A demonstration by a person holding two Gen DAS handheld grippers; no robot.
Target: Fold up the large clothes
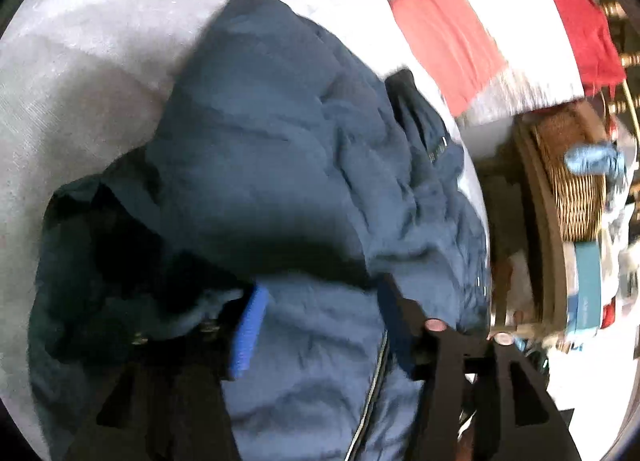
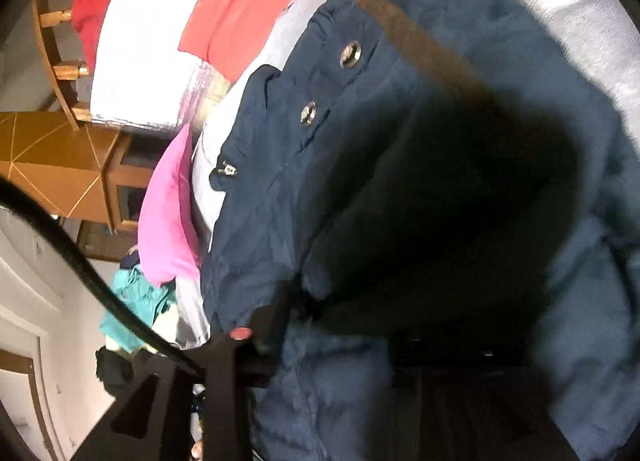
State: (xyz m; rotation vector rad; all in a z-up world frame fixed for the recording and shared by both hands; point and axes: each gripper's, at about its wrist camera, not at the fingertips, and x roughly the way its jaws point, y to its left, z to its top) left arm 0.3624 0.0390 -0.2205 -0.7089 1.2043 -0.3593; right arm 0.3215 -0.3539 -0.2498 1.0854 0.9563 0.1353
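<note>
A: What takes up the most room?

B: The bed sheet (image 1: 80,73), pale grey and wrinkled, spread under everything. On it lies the navy jacket (image 1: 280,133), bunched and puffy, filling the middle of both views.

A: Where exactly does the jacket sit?

B: Heaped on the sheet, close under both grippers. In the right wrist view the same jacket (image 2: 400,141) shows two metal snaps (image 2: 350,54) and a brown strip (image 2: 420,45) running slantwise near them. A big dark shadow covers its middle.

A: And further off?

B: A white blanket with red patches (image 1: 448,37) lies beyond the jacket at the bed's far edge. A pink cloth (image 2: 172,213) hangs at the side of the bed, with a teal garment (image 2: 132,301) below it on the floor side. A wooden cabinet (image 2: 52,165) stands behind.

A: The left gripper?

B: The left gripper (image 1: 320,325) sits low in its view. One finger carries a blue pad (image 1: 248,333), the other finger (image 1: 404,325) is black; jacket fabric lies between them. The jaws stand partly apart, and I cannot tell whether the pads press the cloth.

A: The right one?

B: The right gripper (image 2: 340,337) is mostly buried in jacket folds. Only one black finger with a pink rivet (image 2: 240,333) shows clearly, so I cannot tell its grip either.
</note>
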